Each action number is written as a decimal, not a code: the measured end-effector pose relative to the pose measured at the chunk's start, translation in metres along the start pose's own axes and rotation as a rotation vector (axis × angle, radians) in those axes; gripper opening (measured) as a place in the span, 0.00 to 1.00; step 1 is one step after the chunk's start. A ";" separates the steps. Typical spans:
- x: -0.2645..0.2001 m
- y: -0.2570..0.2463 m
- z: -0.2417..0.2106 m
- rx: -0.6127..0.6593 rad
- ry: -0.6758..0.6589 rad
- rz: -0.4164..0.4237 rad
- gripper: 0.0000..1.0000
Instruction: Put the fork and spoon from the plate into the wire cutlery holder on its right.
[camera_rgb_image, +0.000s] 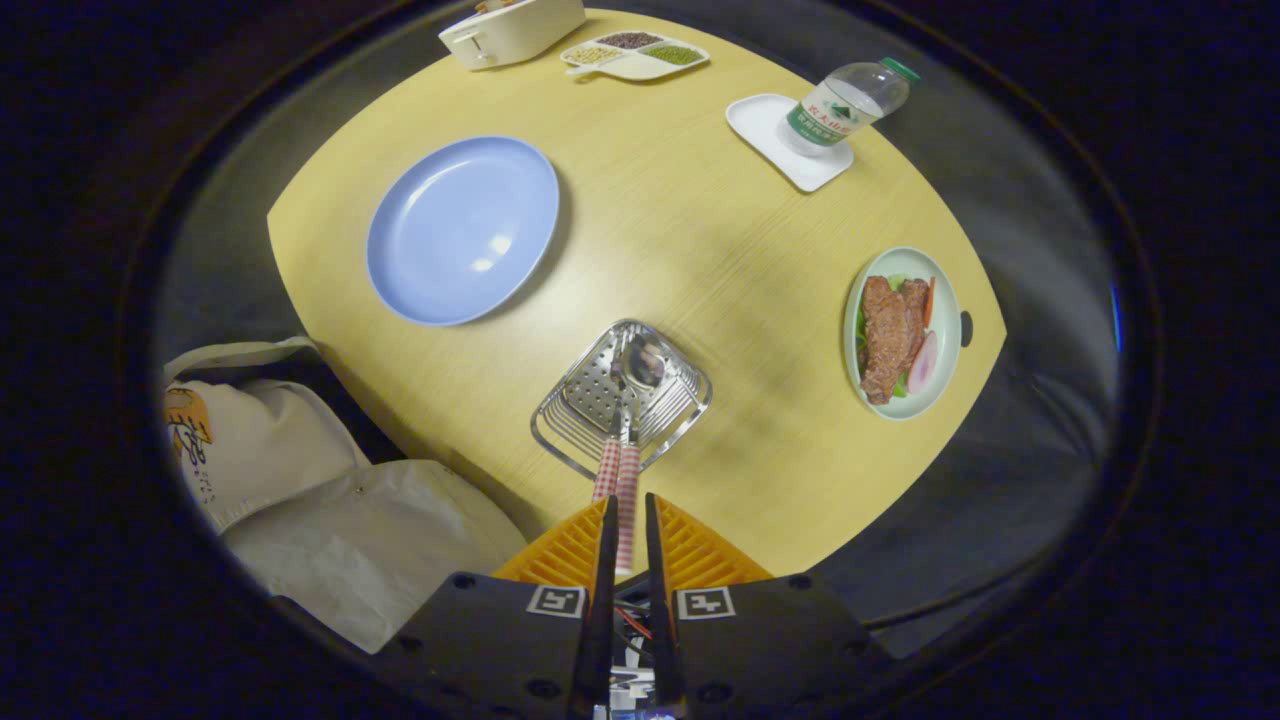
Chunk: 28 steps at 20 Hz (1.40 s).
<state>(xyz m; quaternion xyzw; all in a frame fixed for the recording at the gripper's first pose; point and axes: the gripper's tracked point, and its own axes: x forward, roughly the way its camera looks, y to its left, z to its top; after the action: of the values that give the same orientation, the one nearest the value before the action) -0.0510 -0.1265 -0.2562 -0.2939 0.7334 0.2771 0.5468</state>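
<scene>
Clearly, a checked handle is pinched between the fingers of the tongs (627, 515), which are pressed nearly together around it; a second checked handle (606, 470) lies just beside it on the left, apparently outside the grip, though that cannot be told for certain. The gripped piece is held upright from above, bowl downward, so that it can be lowered straight into the wire cutlery holder (622, 398), which stands on the yellow surface (690, 230) directly ahead of the fingers. The bowl of the spoon (645, 360) is seen inside the holder against its perforated floor; the fork's head cannot be made out clearly. The blue plate (462, 230) is left bare, well apart to the holder's left, so both pieces are judged to be already off it. Only release and withdrawal seem to remain. Farther off, a dish of meat (903, 333), a water bottle (850, 103) on a white tray and a divided dish of beans (636, 54) are kept clear of the work.
</scene>
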 end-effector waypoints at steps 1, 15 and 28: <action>-0.002 0.001 0.002 0.011 -0.018 0.004 0.53; -0.080 0.054 0.046 0.315 -0.657 -0.019 0.99; -0.185 0.075 0.051 0.688 -1.343 -0.230 0.99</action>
<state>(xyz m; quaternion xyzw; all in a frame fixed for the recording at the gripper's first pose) -0.0309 -0.0151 -0.0835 0.0501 0.2530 0.0937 0.9616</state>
